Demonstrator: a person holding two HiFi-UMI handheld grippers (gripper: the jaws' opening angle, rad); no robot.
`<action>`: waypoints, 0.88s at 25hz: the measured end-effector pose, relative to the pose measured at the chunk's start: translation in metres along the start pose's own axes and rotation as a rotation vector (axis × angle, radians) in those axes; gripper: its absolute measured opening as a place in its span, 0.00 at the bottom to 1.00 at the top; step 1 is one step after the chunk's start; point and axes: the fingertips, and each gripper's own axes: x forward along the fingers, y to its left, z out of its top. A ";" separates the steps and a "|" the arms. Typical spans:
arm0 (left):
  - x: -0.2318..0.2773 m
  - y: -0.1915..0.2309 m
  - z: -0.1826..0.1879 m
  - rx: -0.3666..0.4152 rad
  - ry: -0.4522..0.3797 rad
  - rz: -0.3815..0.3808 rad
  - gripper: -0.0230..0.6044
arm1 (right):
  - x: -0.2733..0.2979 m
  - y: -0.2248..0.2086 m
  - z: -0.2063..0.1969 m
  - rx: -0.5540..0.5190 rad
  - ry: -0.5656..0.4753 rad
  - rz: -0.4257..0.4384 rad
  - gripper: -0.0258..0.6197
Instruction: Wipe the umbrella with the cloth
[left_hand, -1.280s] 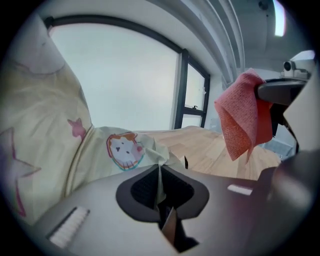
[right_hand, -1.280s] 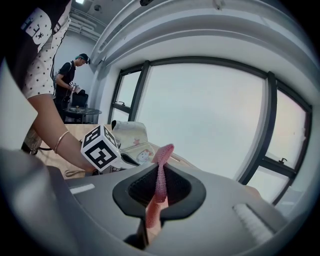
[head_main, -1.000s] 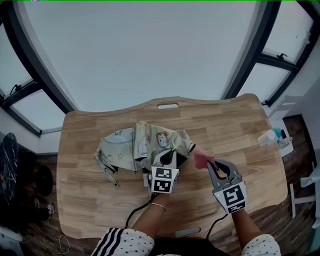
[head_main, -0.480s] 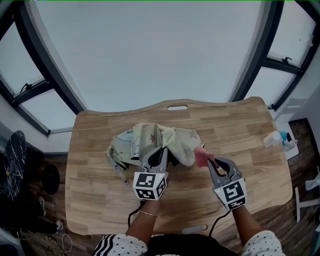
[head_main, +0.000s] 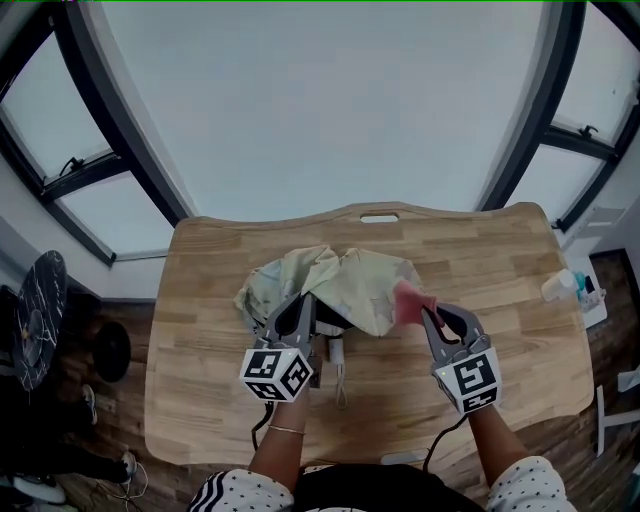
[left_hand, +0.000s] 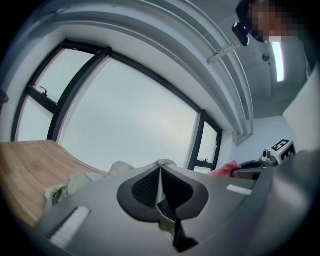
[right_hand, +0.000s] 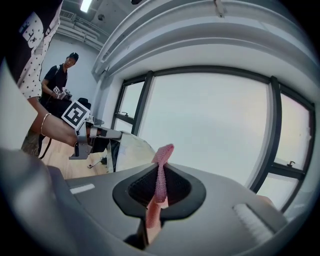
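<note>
A pale green patterned umbrella (head_main: 340, 283), its canopy crumpled, is lifted off the wooden table (head_main: 480, 260) at its near edge. My left gripper (head_main: 303, 300) is shut on a fold of that fabric, seen pinched between the pads in the left gripper view as umbrella fabric (left_hand: 159, 165). My right gripper (head_main: 428, 310) is shut on a small pink cloth (head_main: 410, 300), which rests against the canopy's right side. In the right gripper view the pink cloth (right_hand: 161, 172) stands up between the pads, with the umbrella (right_hand: 131, 152) and left gripper (right_hand: 95, 134) beyond.
A small white bottle (head_main: 558, 286) stands on a side shelf off the table's right edge. The umbrella's handle and strap (head_main: 338, 362) hang over the table between my hands. Large windows rise behind the table. A person (right_hand: 59, 80) stands in the far room.
My left gripper has pulled the umbrella fabric up and toward me, lifting the canopy off the table. The right gripper has risen a little with the pink cloth, staying at the canopy's right side.
</note>
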 end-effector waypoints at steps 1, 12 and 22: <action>-0.003 0.007 0.002 -0.028 -0.015 0.007 0.03 | 0.003 0.001 0.004 0.000 -0.007 0.001 0.08; -0.040 0.095 -0.014 -0.337 -0.089 0.108 0.03 | 0.042 0.015 0.060 -0.069 -0.081 0.013 0.08; -0.048 0.113 -0.044 -0.412 -0.039 0.089 0.03 | 0.105 0.046 0.101 -0.330 -0.091 0.073 0.08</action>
